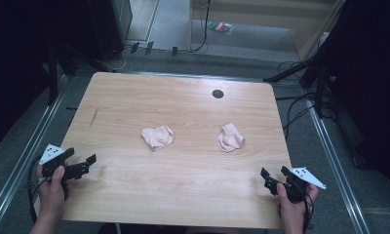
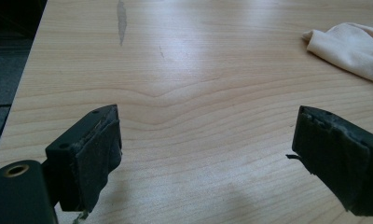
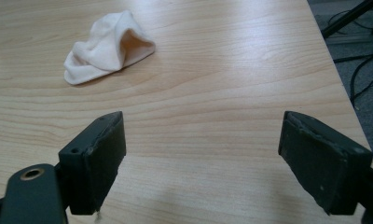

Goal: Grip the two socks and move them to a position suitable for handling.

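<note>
Start of the reach, prob: left gripper [image 1: 87, 165] & right gripper [image 1: 272, 177] both open, empty. Left sock [image 1: 157, 137] & right sock [image 1: 230, 137] lie on desk [image 1: 183, 185], well ahead of jaws. Next: each closes in on nearest sock.

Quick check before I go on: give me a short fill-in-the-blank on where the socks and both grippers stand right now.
1. Both pale socks lie crumpled on the wooden ____.
2. The left gripper has its jaws ____, nothing between them.
3. The right gripper hovers near the table's ____ right corner, apart from the right sock.
4. The left sock and the right sock lie ____ from each other.

Missing words: table; open; near; apart
</note>
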Demonstrator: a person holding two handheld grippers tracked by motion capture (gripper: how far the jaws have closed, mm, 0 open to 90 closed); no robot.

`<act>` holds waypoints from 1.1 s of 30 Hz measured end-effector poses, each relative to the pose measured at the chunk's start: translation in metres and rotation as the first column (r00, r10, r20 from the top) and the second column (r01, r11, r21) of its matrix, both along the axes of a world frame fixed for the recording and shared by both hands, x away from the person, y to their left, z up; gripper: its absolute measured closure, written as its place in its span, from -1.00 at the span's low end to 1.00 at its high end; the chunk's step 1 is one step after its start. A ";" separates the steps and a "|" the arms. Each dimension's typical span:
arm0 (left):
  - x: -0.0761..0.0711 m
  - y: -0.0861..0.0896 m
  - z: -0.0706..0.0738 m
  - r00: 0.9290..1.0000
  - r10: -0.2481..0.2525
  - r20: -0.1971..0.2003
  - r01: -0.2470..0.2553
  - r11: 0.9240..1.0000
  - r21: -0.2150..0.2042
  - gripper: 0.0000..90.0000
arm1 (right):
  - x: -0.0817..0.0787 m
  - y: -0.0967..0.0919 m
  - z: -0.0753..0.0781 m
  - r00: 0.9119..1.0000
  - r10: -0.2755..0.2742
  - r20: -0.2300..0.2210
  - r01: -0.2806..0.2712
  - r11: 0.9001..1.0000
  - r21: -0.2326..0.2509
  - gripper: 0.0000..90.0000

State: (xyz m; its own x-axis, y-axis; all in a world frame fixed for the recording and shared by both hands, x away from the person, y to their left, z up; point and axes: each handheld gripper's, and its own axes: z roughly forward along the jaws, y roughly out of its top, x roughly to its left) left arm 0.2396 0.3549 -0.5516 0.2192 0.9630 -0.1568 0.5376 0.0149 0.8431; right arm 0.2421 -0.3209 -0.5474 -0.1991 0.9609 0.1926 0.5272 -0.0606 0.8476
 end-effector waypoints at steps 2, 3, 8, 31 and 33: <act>0.000 0.000 0.000 1.000 0.000 0.000 0.000 1.000 0.000 -0.81 | 0.000 0.001 0.000 1.000 -0.004 0.003 0.004 1.000 -0.008 -0.65; 0.000 0.000 0.000 1.000 -0.001 -0.003 0.001 1.000 0.000 -0.81 | -0.001 0.001 0.001 1.000 -0.003 0.005 0.003 1.000 -0.008 -0.65; 0.000 0.000 0.000 1.000 0.001 0.001 -0.001 1.000 -0.003 -0.81 | -0.001 0.003 0.003 1.000 0.006 0.012 -0.006 1.000 -0.006 -0.65; 0.001 0.002 0.000 1.000 -0.002 -0.002 0.002 1.000 -0.017 -0.81 | 0.059 0.100 0.041 0.978 0.210 0.005 -0.208 0.971 -0.115 -0.46; 0.001 0.002 0.000 1.000 -0.003 -0.002 0.003 1.000 -0.018 -0.81 | 0.067 0.108 0.038 0.976 0.219 -0.009 -0.218 0.966 -0.137 -0.45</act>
State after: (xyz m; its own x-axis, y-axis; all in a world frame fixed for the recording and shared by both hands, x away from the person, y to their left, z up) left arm 0.2401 0.3573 -0.5519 0.2214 0.9595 -0.1744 0.5394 0.0285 0.8416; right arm 0.3090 -0.2126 -0.5093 -0.4083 0.9108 0.0606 0.5093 0.1722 0.8432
